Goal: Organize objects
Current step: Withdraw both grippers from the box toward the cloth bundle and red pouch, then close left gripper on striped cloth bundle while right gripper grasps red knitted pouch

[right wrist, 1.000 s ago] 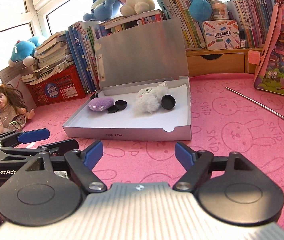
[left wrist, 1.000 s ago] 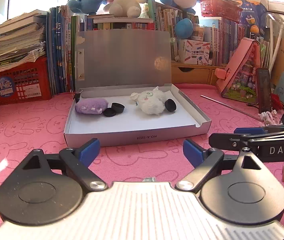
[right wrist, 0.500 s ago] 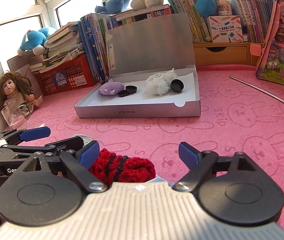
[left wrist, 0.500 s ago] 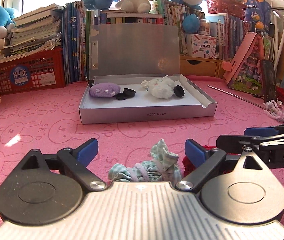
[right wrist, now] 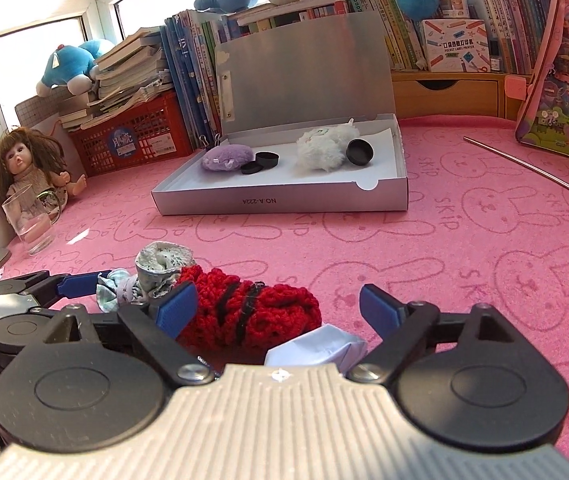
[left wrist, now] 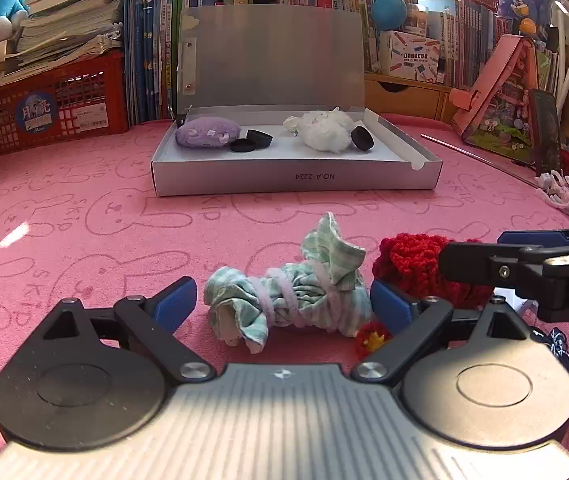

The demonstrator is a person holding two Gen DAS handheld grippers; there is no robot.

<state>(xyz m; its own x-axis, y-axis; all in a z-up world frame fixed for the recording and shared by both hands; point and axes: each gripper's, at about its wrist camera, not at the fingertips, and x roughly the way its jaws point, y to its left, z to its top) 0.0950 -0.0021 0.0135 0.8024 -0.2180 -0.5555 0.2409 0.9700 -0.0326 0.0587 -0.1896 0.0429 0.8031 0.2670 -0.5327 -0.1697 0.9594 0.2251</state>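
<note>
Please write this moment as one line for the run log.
left gripper: open, around green striped cloth bundle | right gripper: open, around red knitted item | grey box: lid open, two plush toys inside

Crumpled green-striped cloth bundle (left wrist: 288, 304) lies beside red knitted pouch (right wrist: 250, 312) on pink mat (left wrist: 84, 216).

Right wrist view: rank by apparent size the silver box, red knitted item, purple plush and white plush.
1. silver box
2. red knitted item, though it sits much nearer the camera
3. white plush
4. purple plush, close to the white one, so that order is unsure
</note>
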